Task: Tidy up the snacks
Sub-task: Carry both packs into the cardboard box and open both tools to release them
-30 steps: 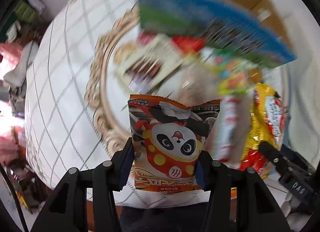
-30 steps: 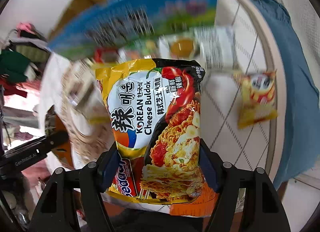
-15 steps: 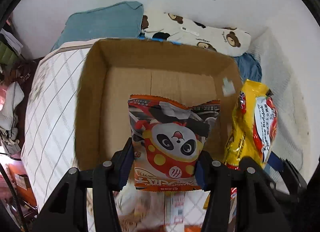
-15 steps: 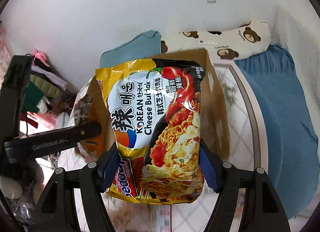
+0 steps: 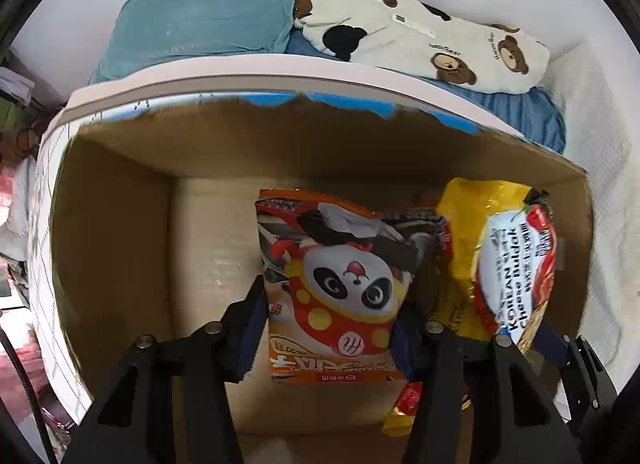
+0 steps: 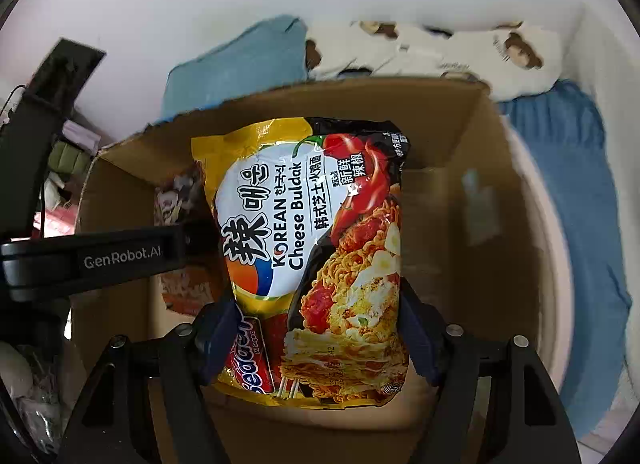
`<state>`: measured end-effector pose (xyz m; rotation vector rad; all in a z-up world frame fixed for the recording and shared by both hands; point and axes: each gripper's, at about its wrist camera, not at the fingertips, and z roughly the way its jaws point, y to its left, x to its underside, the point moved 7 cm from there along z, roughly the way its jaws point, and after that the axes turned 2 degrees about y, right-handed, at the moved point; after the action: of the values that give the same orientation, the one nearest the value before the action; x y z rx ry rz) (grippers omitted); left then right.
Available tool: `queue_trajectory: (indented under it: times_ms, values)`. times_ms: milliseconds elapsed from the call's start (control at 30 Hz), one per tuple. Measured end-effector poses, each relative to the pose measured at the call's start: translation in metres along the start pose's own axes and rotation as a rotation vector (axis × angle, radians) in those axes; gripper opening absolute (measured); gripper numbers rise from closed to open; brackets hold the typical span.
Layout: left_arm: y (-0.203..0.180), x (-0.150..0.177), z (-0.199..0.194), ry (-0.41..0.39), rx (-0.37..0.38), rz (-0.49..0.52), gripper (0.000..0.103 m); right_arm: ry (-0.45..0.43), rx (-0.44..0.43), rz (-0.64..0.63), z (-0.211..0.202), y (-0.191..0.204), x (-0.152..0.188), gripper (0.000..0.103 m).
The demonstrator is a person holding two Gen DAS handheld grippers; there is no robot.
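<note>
Left wrist view: your left gripper (image 5: 332,328) pinches the lower part of an orange panda snack bag (image 5: 340,284), its jaws pressed against the bag's two side edges. The bag stands upright inside an open cardboard box (image 5: 120,248), in front of the box's far wall. To its right, also within the box opening, hangs a yellow Korean Cheese Buldak noodle packet (image 5: 508,264), held from below by your right gripper (image 5: 560,348), of which only dark blue pads and part of the black body show here. The box's far rim carries torn blue tape. Beyond the box lie a teal pillow (image 5: 208,16) and a white bear-print pillow (image 5: 432,36) on a blue-sheeted bed (image 5: 532,112).

Right wrist view: your right gripper (image 6: 316,336) clamps the noodle packet (image 6: 316,248) near its bottom, jaws closed on the packet's two sides; the packet rises upright over the box interior (image 6: 460,224). At the left, your left gripper (image 6: 120,260), its black finger marked "GenRobot.AI", reaches into the box, and a blurred part of the panda snack bag (image 6: 180,200) shows beside it. Whether either packet touches the box floor, you cannot tell from these views.
</note>
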<state>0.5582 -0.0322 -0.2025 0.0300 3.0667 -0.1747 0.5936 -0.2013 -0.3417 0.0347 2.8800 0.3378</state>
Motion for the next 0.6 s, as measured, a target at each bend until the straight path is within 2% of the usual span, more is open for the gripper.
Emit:
queue_trajectory:
  times_ms: [33,100,133,333,600]
  values:
    - [0.002,-0.003,0.001,-0.004,0.002,0.0,0.061,0.026,-0.007,0.001,0.01,-0.004,-0.004,0.077]
    - [0.005,-0.006,0.001,-0.014,0.0,0.001,0.096,0.059,-0.001,-0.008,0.024,-0.008,-0.009,0.088]
    - [0.008,-0.006,0.0,-0.022,-0.004,0.0,0.098,0.061,0.007,-0.016,0.028,-0.008,-0.011,0.098]
    - [0.021,0.005,-0.002,-0.017,0.003,-0.015,0.098,0.044,0.044,-0.029,0.034,-0.013,-0.017,0.1]
    - [0.027,0.028,-0.025,-0.075,-0.029,-0.02,0.098,0.008,0.066,-0.017,-0.003,-0.004,0.02,0.1]
